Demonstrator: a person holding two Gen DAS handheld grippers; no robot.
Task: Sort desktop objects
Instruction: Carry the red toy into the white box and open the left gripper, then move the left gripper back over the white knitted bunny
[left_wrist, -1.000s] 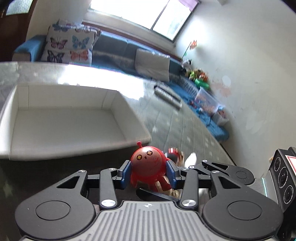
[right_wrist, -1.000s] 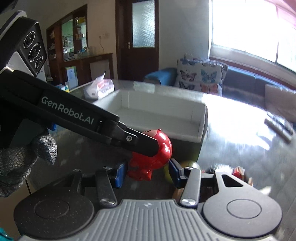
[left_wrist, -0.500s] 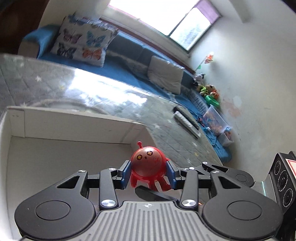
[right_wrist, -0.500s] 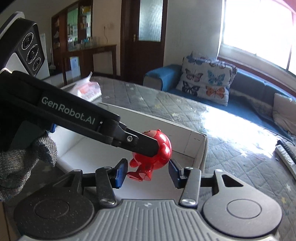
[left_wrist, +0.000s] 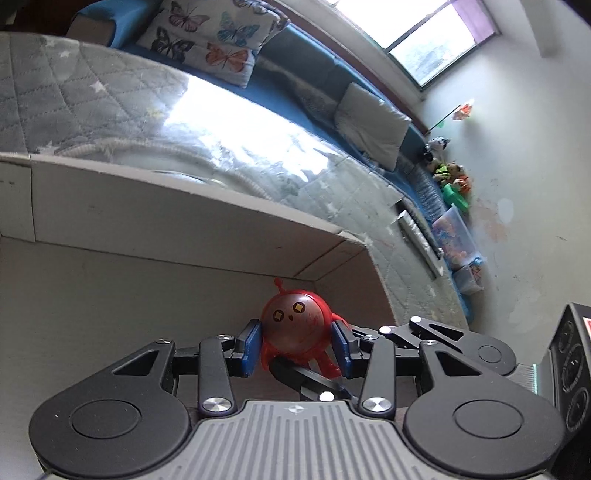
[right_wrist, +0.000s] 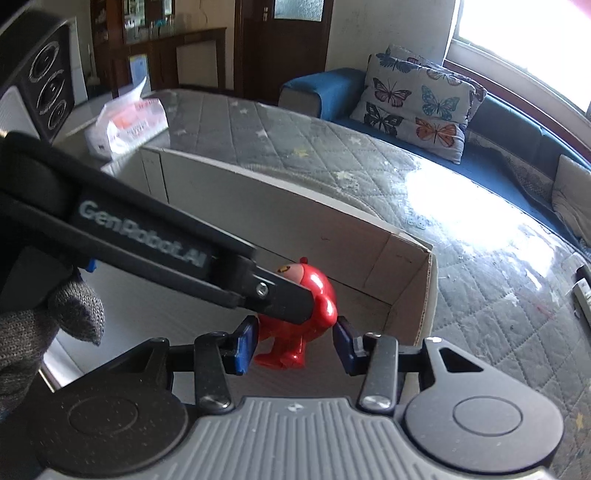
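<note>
A red round-headed toy figure sits between the blue pads of my left gripper, which is shut on its head, the jaws still squeezing in a little. It hangs low inside the white cardboard box, near the right corner. In the right wrist view the toy figure also lies between the pads of my right gripper. These jaws are closing beside its body and I see no firm press. One left finger crosses over the toy. A right finger shows under its legs.
The box wall stands just behind the toy on a quilted grey table cover. A tissue pack lies past the box's far left corner, and remote controls lie to the right. A gloved hand holds the left gripper.
Both grippers moved together with the toy from in front of the box, over its rim and down inside. The objects on the table near the box dropped out of view. The right pads narrowed slightly.
</note>
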